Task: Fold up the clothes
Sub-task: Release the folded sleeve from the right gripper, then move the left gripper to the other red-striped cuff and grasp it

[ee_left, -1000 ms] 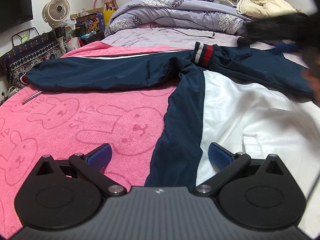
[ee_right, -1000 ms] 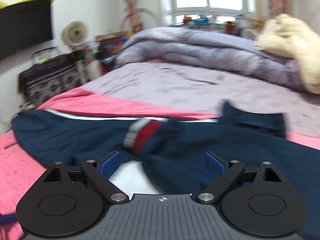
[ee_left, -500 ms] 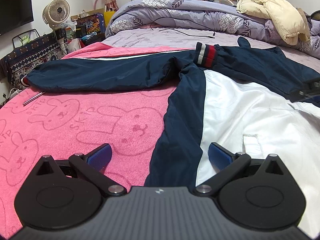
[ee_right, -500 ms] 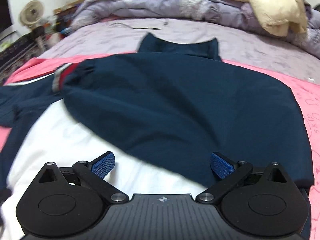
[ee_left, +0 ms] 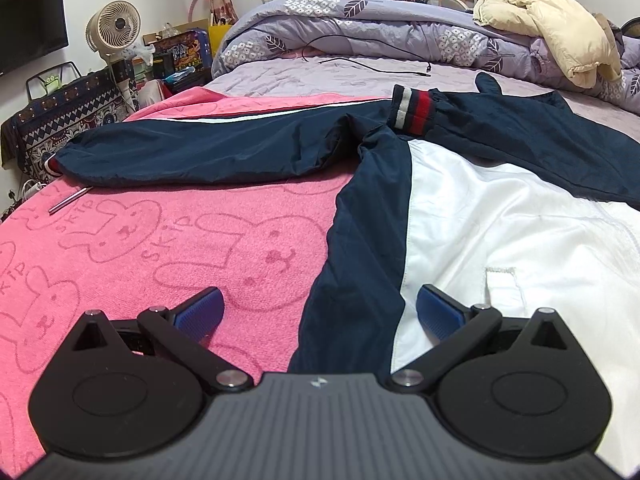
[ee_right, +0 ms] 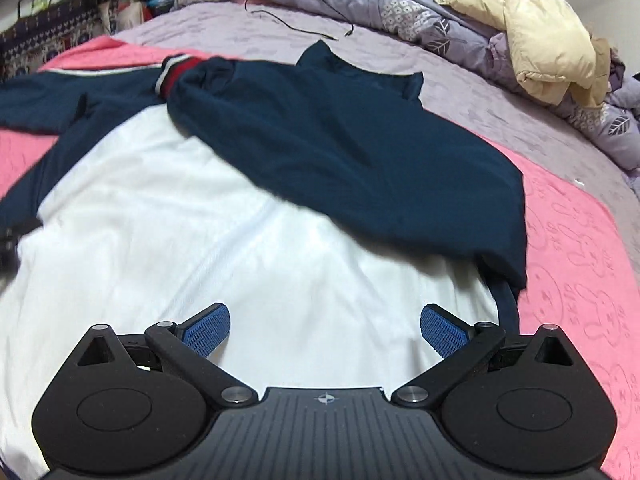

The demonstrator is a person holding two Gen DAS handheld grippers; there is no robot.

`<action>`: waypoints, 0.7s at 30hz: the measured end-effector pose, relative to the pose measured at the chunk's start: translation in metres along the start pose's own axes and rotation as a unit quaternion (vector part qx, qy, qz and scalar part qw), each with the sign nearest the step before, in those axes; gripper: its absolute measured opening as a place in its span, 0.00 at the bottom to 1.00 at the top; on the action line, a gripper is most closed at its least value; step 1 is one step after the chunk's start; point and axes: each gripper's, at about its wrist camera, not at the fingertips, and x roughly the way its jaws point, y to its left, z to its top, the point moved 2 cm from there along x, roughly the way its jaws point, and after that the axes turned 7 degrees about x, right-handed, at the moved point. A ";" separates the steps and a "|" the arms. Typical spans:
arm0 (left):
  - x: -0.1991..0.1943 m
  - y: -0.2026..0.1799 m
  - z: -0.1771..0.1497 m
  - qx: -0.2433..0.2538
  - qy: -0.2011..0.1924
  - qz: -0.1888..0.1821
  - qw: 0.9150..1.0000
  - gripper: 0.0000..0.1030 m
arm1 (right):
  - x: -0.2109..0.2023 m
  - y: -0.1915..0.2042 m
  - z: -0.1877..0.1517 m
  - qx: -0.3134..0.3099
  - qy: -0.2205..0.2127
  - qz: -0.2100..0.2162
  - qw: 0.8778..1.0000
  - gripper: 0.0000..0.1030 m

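Fingers of the left gripper (ee_left: 318,306) spread wide and empty over the jacket's (ee_left: 480,216) navy side panel; the right gripper (ee_right: 324,326) likewise gapes empty above its white body. The jacket lies flat on the pink blanket (ee_left: 160,232), one sleeve (ee_right: 340,144) folded across toward 10 o'clock.

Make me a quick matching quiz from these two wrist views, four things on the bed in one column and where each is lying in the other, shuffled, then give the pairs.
Things:
1. striped cuff
2. cream coat
3. black cable
4. outstretched sleeve

Places:
A. on the pink rabbit towel, reaching toward the fan
B. folded across the jacket body
C. on the bare lilac sheet
D. piled on the rumpled purple duvet

Pairs: 1-B, 2-D, 3-C, 4-A
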 end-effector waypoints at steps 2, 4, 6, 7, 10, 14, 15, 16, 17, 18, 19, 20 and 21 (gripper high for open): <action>0.000 -0.001 0.000 0.002 0.000 0.001 1.000 1.00 | -0.006 0.000 -0.008 0.010 -0.001 0.008 1.000 1.00; 0.000 -0.001 0.000 0.003 0.001 0.002 1.000 1.00 | -0.014 0.000 -0.015 0.019 -0.001 0.012 1.000 1.00; 0.000 -0.001 0.001 0.003 0.001 0.003 1.000 1.00 | -0.022 0.000 -0.021 0.025 -0.001 0.009 1.000 1.00; 0.000 -0.001 0.001 0.003 0.002 0.003 1.000 1.00 | -0.027 0.000 -0.024 0.028 -0.002 0.008 1.000 1.00; -0.001 0.000 0.002 0.003 0.005 0.002 1.000 1.00 | -0.042 0.002 -0.035 0.038 -0.004 0.010 0.999 1.00; -0.011 -0.002 0.003 0.017 0.013 0.009 1.000 1.00 | -0.062 0.008 -0.058 0.053 0.011 0.005 0.999 1.00; -0.017 -0.003 0.001 0.023 0.015 0.009 1.000 1.00 | -0.067 0.010 -0.064 0.055 0.016 0.006 0.998 1.00; -0.027 -0.004 -0.001 0.032 0.018 0.006 0.999 1.00 | -0.071 0.012 -0.070 0.057 0.020 0.007 0.998 1.00; -0.038 -0.006 -0.004 0.043 0.023 -0.001 0.999 1.00 | -0.076 0.015 -0.076 0.058 0.025 0.008 0.998 1.00; -0.049 -0.008 -0.007 0.055 0.028 -0.008 0.998 1.00 | -0.081 0.017 -0.083 0.060 0.030 0.009 0.998 1.00; -0.062 -0.011 -0.009 0.064 0.029 -0.014 0.997 1.00 | -0.085 0.019 -0.089 0.062 0.035 0.010 0.997 1.00; -0.076 -0.013 -0.012 0.073 0.029 -0.020 0.997 1.00 | -0.090 0.021 -0.095 0.063 0.039 0.011 0.997 1.00; -0.087 -0.015 -0.012 0.078 0.026 -0.034 0.996 1.00 | -0.095 0.023 -0.101 0.065 0.044 0.012 0.997 1.00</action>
